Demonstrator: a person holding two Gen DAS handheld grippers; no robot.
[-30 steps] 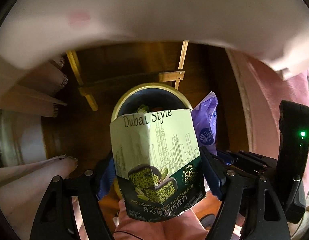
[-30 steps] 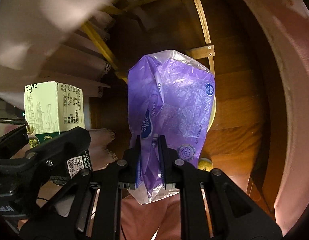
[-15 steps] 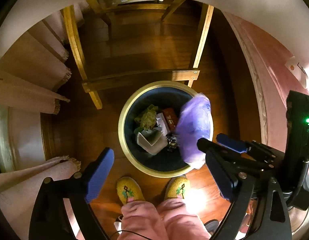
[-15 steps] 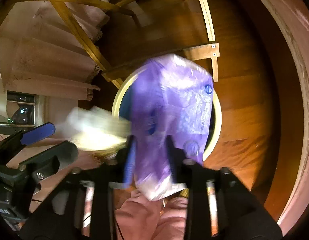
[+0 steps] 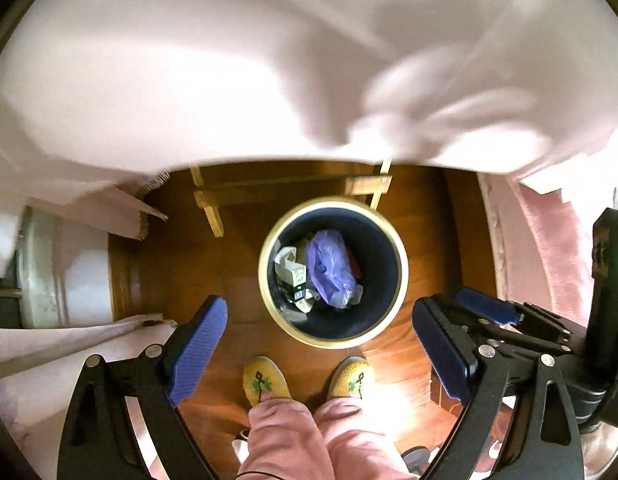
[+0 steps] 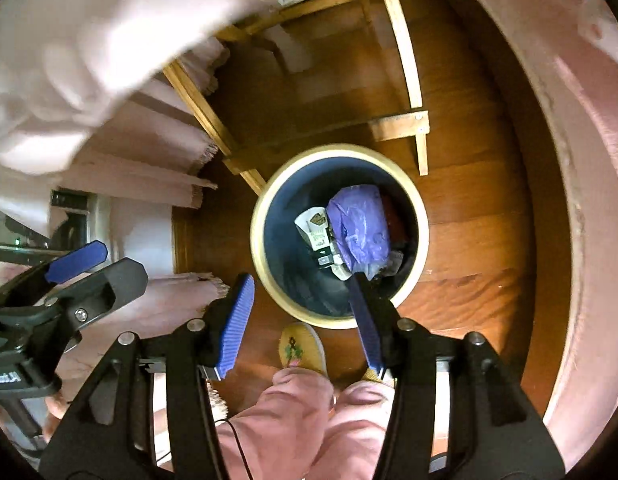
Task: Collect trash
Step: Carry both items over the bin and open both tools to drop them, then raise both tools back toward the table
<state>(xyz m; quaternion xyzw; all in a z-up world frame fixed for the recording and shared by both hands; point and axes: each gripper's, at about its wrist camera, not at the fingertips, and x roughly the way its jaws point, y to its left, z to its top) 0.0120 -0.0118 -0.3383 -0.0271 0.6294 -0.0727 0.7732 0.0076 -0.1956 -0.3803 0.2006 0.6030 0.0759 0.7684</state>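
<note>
Both pieces of trash now lie inside the round bin (image 5: pixel 333 268) on the wooden floor (image 6: pixel 469 208): the purple plastic bag (image 5: pixel 329 268) rests on top of the heap towards the bin's middle, and the pale green-and-white carton (image 5: pixel 289 270) lies just beside it, touching it, against the left inner wall. Other scraps sit under them. This drop looks done; whether more trash waits elsewhere cannot be told, since a white cloth (image 5: pixel 269 60) fills the upper part of both views and hides whatever lies beyond it.

The left gripper (image 5: pixel 321 350) hangs above the bin, pointing steeply down, its jaws standing wide apart with nothing between them. The right gripper (image 6: pixel 301 304) also points down at the bin from the near edge; its jaws have just been opening and are apart and empty, one blue pad crossing the bin's rim in the view. The person's yellow slippers (image 5: pixel 267 380) stand on the floor right at the bin's near edge.
</note>
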